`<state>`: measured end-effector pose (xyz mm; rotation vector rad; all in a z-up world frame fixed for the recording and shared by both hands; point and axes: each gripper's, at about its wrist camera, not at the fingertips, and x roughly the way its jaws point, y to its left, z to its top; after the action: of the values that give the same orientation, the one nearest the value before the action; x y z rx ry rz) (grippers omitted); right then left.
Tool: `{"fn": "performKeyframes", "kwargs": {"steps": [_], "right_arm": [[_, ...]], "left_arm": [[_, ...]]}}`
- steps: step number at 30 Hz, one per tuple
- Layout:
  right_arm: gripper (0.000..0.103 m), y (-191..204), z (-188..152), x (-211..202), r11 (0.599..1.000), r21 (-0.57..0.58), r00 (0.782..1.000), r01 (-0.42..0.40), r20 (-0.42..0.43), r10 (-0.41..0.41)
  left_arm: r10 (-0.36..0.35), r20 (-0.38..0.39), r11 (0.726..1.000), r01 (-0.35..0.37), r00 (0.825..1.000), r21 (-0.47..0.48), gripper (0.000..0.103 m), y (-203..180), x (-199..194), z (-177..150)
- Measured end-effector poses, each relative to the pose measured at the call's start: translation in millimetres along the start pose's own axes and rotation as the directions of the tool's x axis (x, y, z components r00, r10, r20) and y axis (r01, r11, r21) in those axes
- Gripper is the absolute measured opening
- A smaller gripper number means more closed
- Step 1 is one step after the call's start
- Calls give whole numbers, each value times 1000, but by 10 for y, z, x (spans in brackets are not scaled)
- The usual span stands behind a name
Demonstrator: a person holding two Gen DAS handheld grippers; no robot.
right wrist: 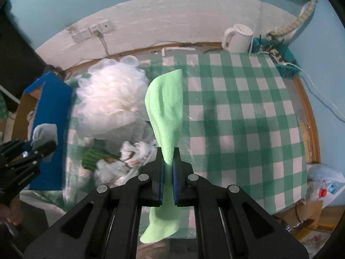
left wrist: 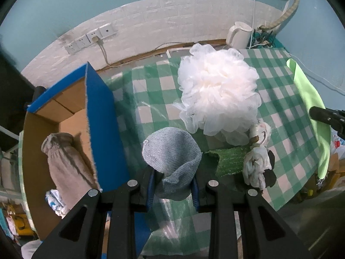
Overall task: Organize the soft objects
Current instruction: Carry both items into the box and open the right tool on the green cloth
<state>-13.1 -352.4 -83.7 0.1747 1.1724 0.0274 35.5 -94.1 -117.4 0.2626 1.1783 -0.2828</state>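
We see checked tabletop (right wrist: 237, 112) against teal wall (left wrist: 64, 10); left claw (left wrist: 173, 185) grasps blue cloth (left wrist: 170, 151), right claw (right wrist: 168, 172) clenches green cloth (right wrist: 166, 108).

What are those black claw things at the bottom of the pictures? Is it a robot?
No robot, just a person holding a grabbing tool in each hand. Each tool has a tiny camera, so each picture looks along one tool. The left gripper has its jaws squeezed on a blue knitted hat. The right gripper pinches a light green cloth. Below is a table with a green checked tablecloth. On it lie a fluffy white bath sponge, some crumpled white cloth and a green mat. The cardboard box beside them already holds a beige cloth.
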Motion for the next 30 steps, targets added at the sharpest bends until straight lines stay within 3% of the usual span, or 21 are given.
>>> {"fn": "performKeyframes", "kwargs": {"steps": [12,30], "right_arm": [[6,282,139,-206,997,-53,998,-51,46,53],[6,1075,309,-274,978,-183,993,-97,45,107]], "left_arm": [[19,51,999,-17,999,-37,28,221,-309,-8],[72,61,987,-63,995,-148,28,842,-515,-156]]}}
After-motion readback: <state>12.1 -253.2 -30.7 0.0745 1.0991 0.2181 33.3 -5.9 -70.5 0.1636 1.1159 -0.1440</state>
